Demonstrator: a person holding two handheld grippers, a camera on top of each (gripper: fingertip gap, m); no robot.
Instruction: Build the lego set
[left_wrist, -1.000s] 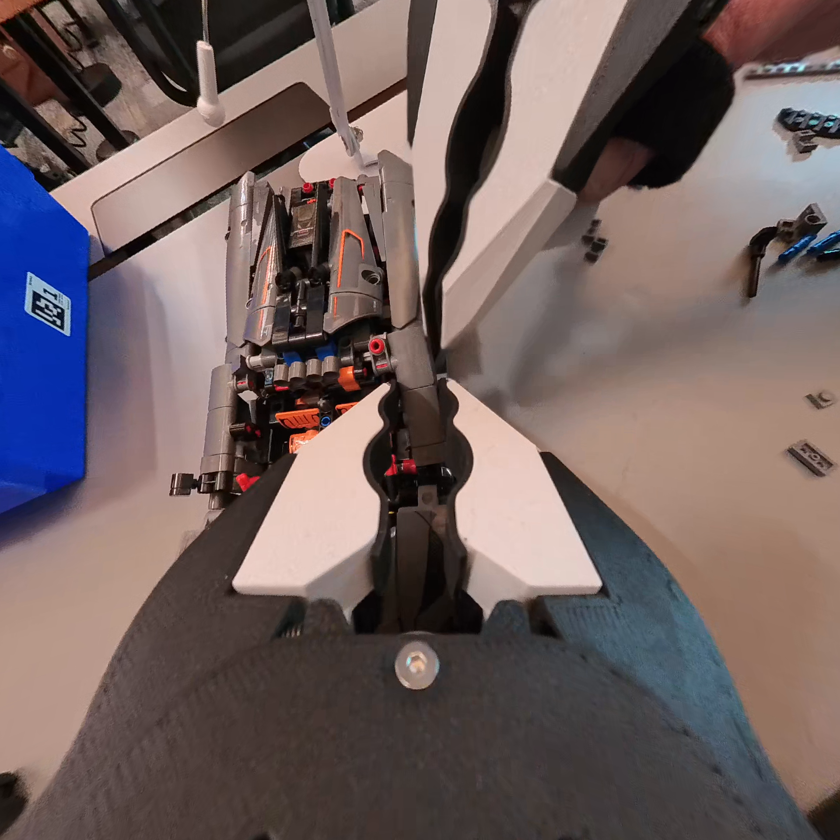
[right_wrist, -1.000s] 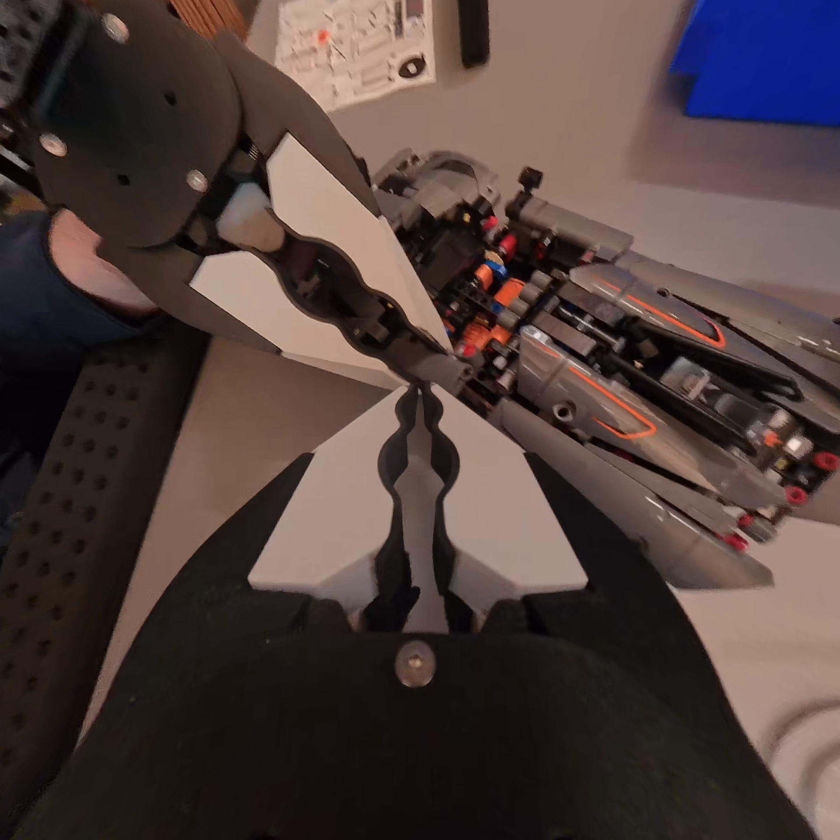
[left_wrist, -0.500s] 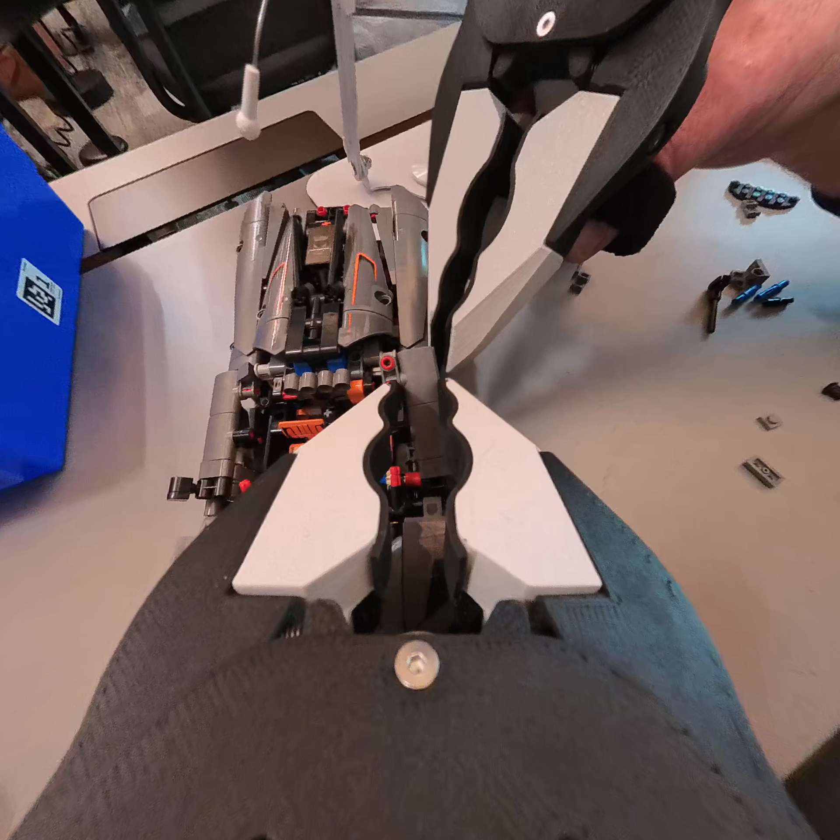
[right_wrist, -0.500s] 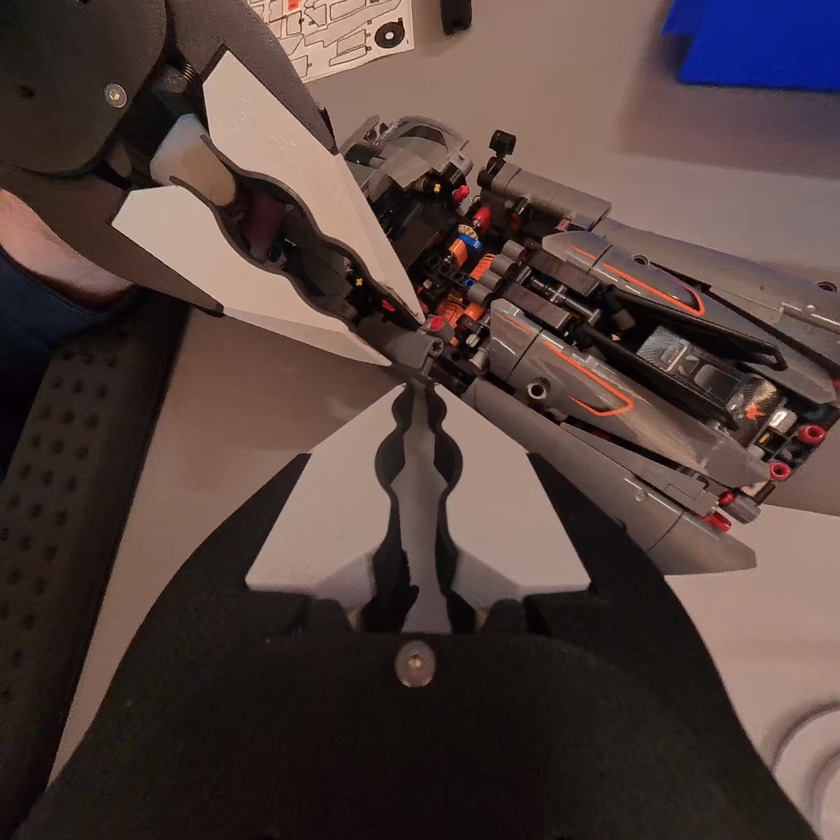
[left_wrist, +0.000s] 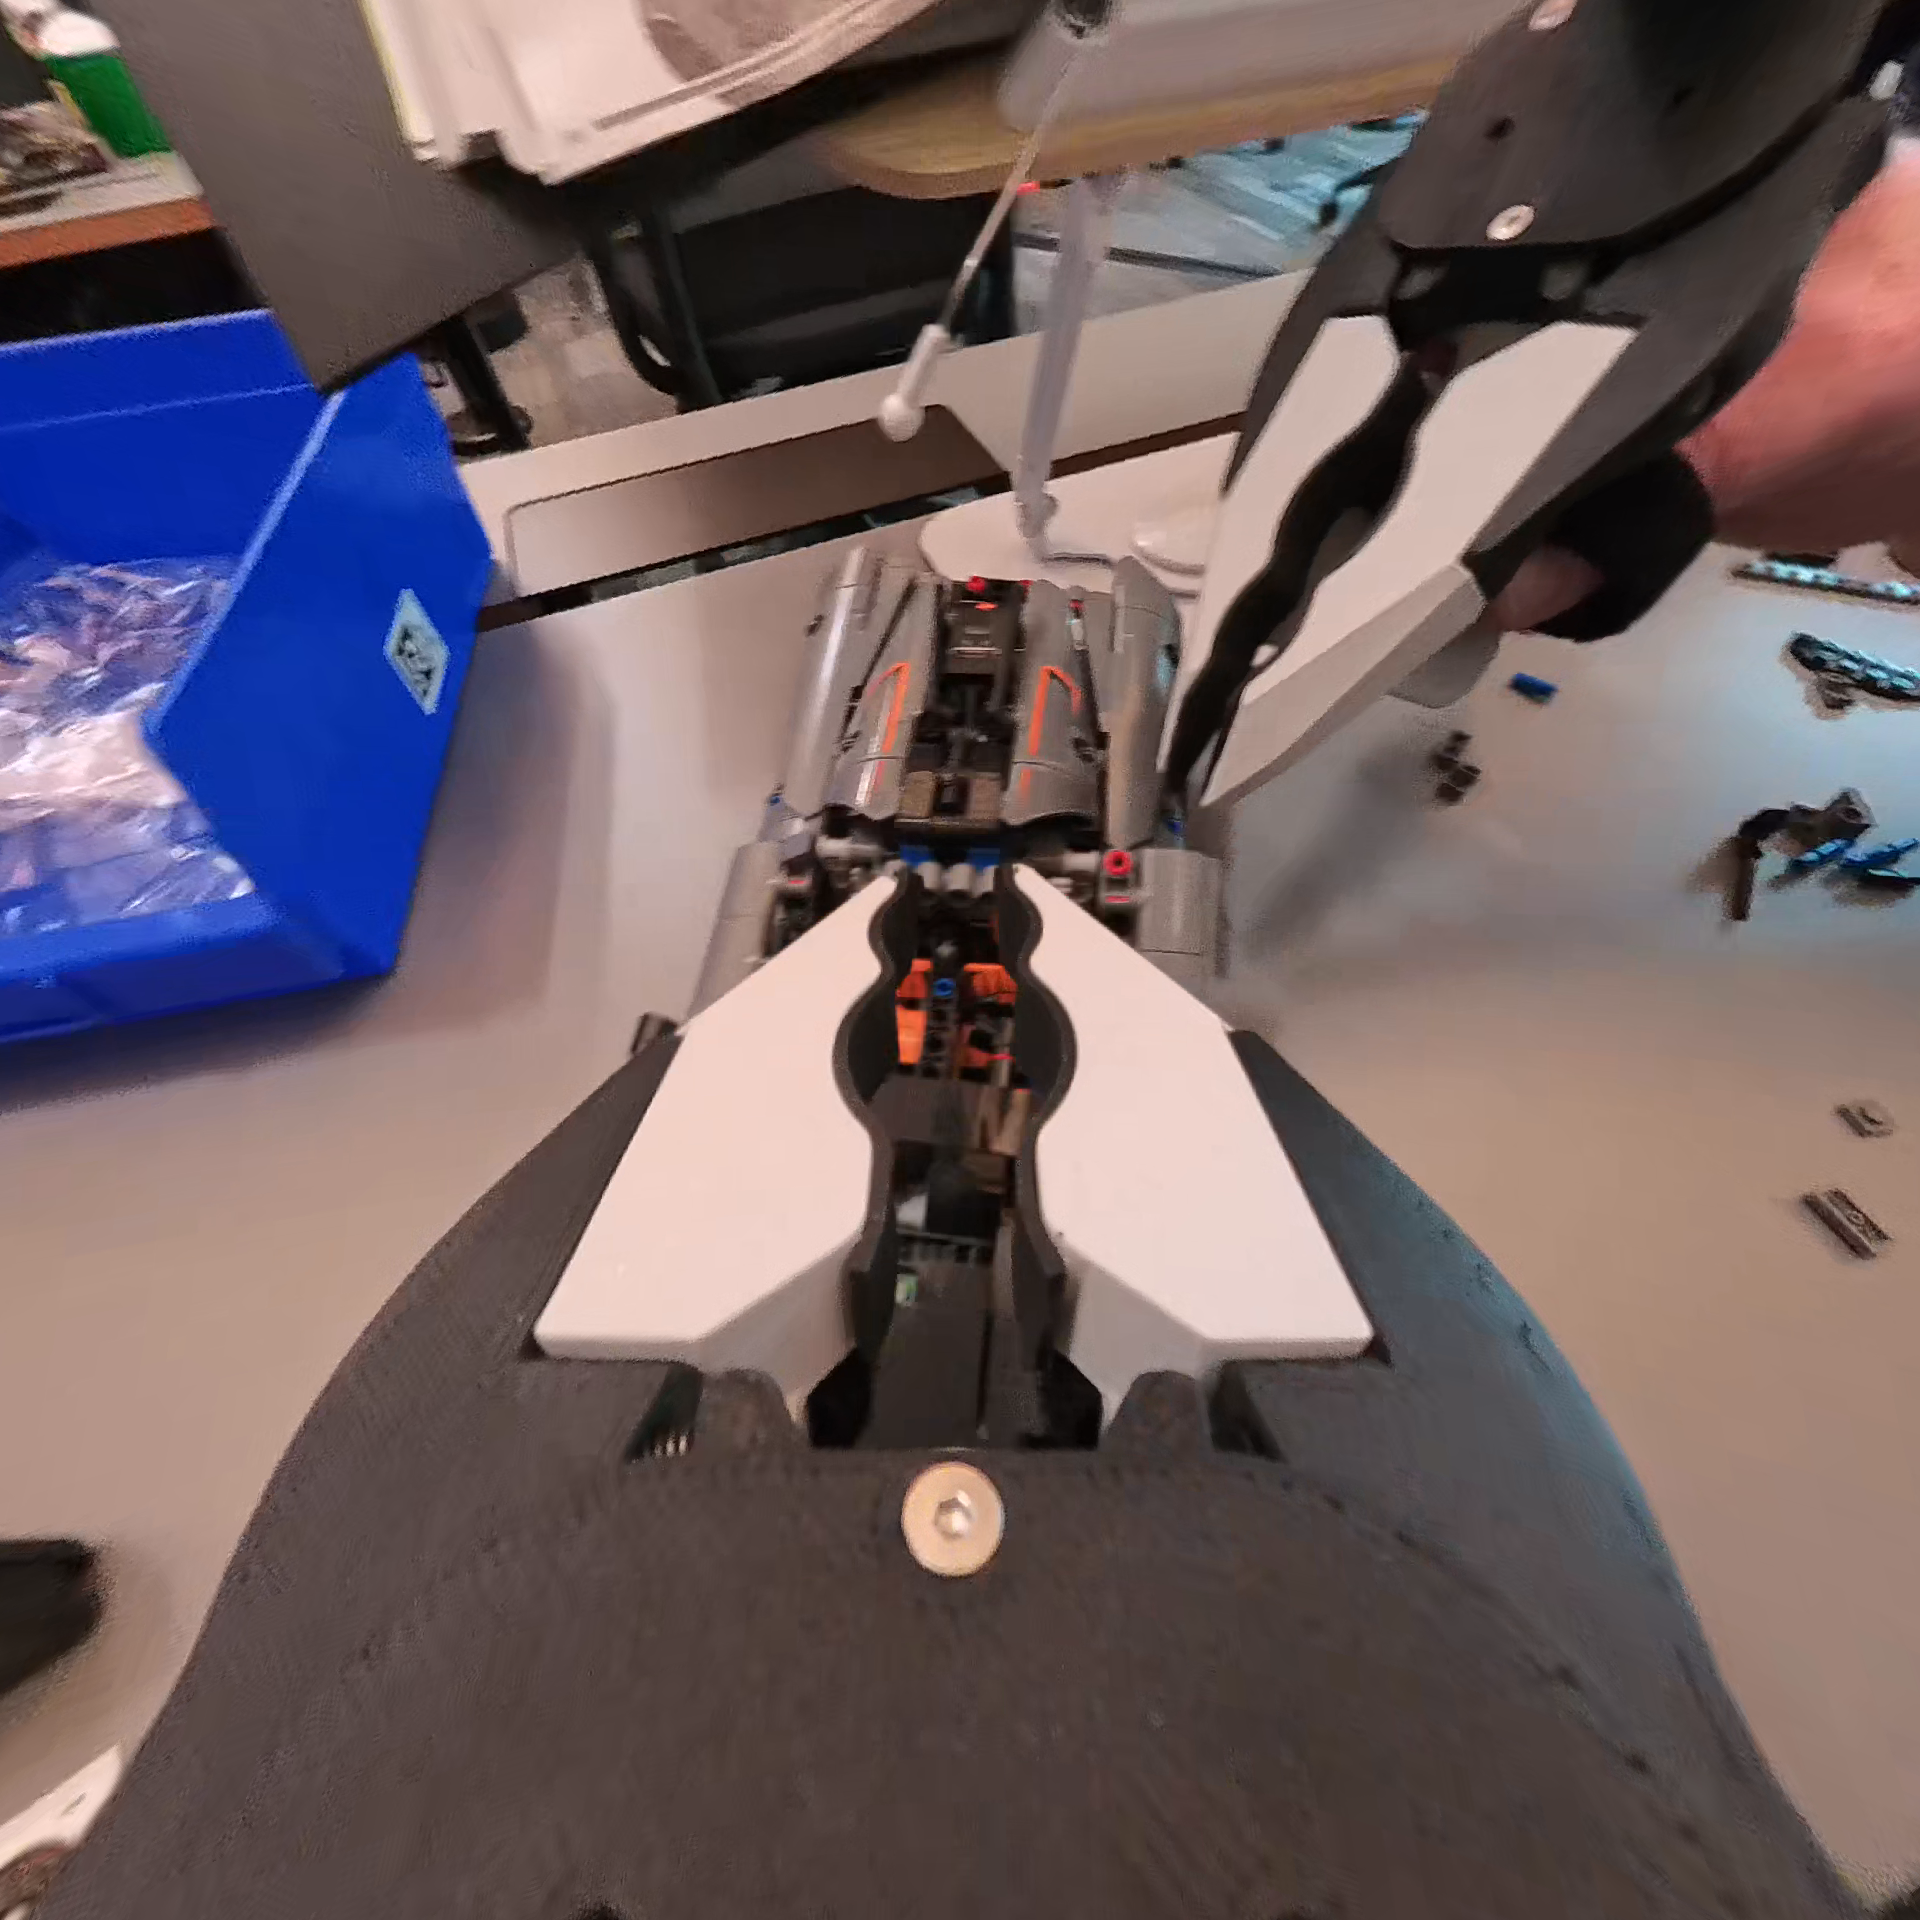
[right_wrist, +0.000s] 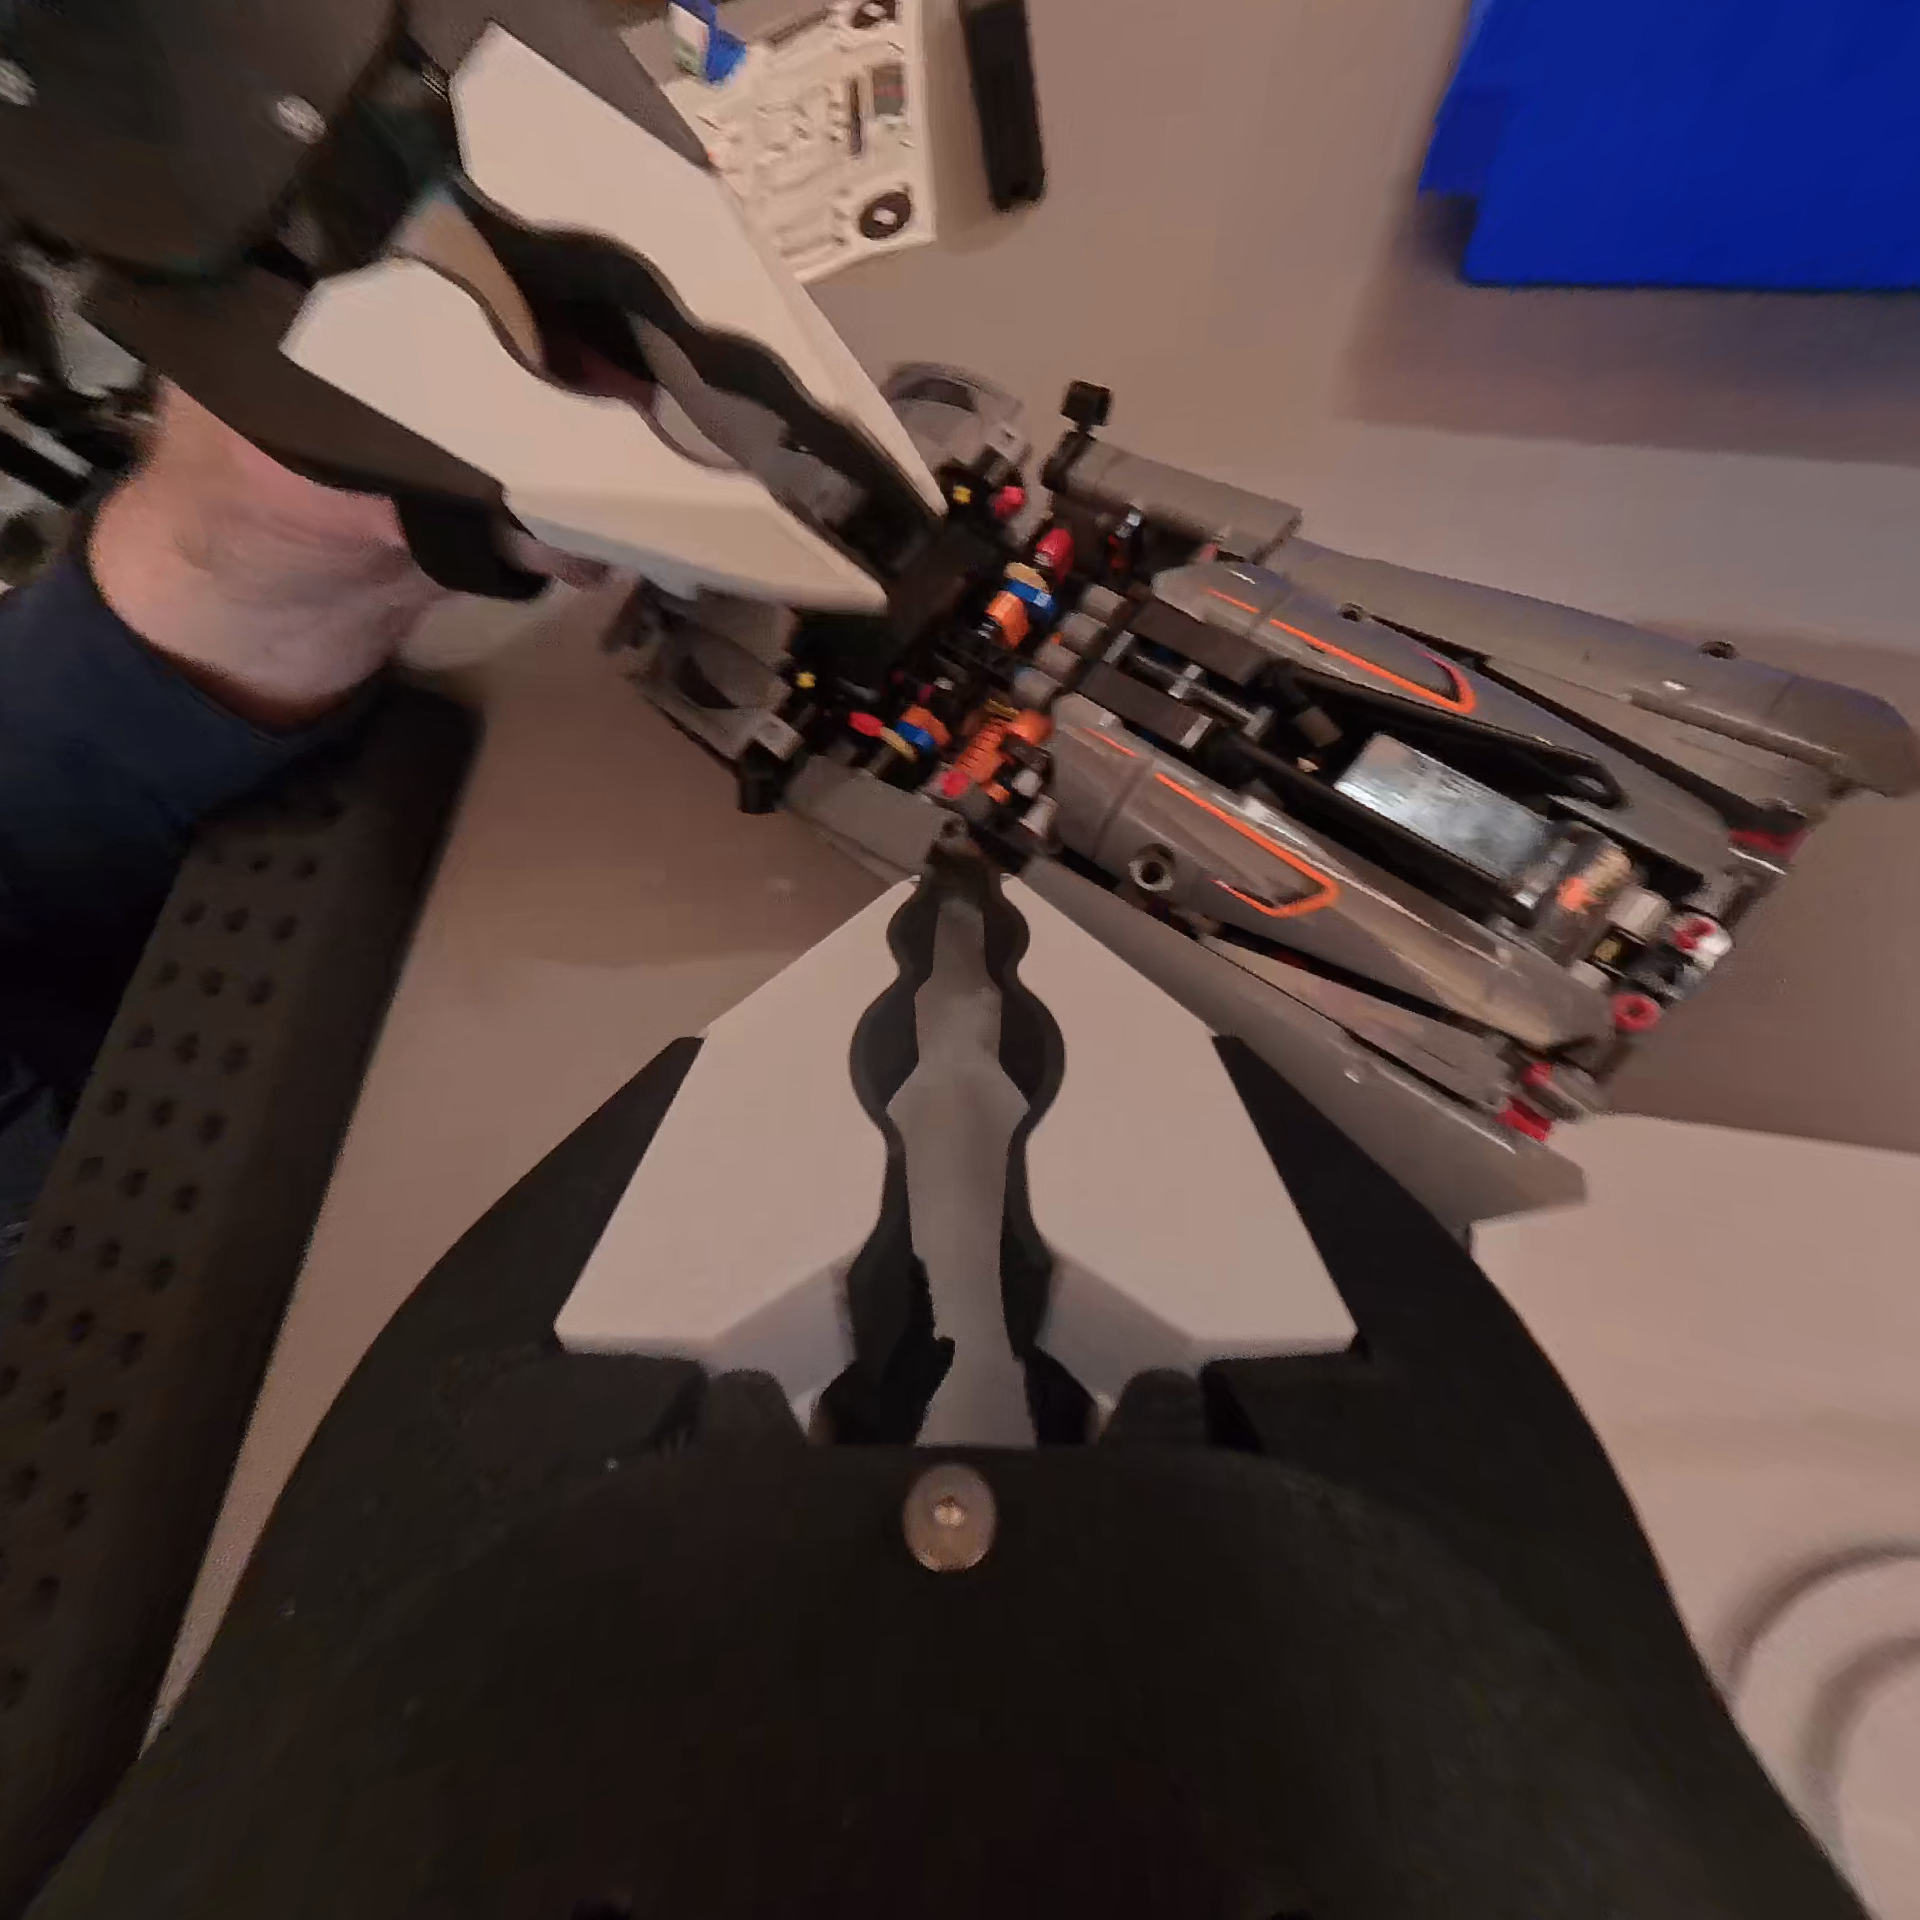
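The grey and black lego model (left_wrist: 977, 717) with orange stripes lies on the pale table (left_wrist: 1455, 1039); it also shows in the right wrist view (right_wrist: 1299, 790). My left gripper (left_wrist: 954, 883) sits over the model's middle with its fingers close together around black inner parts; it appears at the upper left of the right wrist view (right_wrist: 914, 551). My right gripper (right_wrist: 961, 883) is nearly shut, its tips pinching the edge of the model's near side panel (right_wrist: 883, 821). In the left wrist view it (left_wrist: 1184, 779) reaches down to the model's right flank.
A blue bin (left_wrist: 291, 675) with plastic bags stands left of the model. Loose small parts (left_wrist: 1808, 852) lie on the table at the right. An instruction sheet (right_wrist: 831, 135) and a black perforated mat (right_wrist: 156, 1039) lie near the model's other end. About 7 centimetres separates my left fingertips from my right.
My left gripper has shifted from the model's right side panel to its middle, and its view has tilted up. The right gripper stays at the side panel. The frames are blurred by motion.
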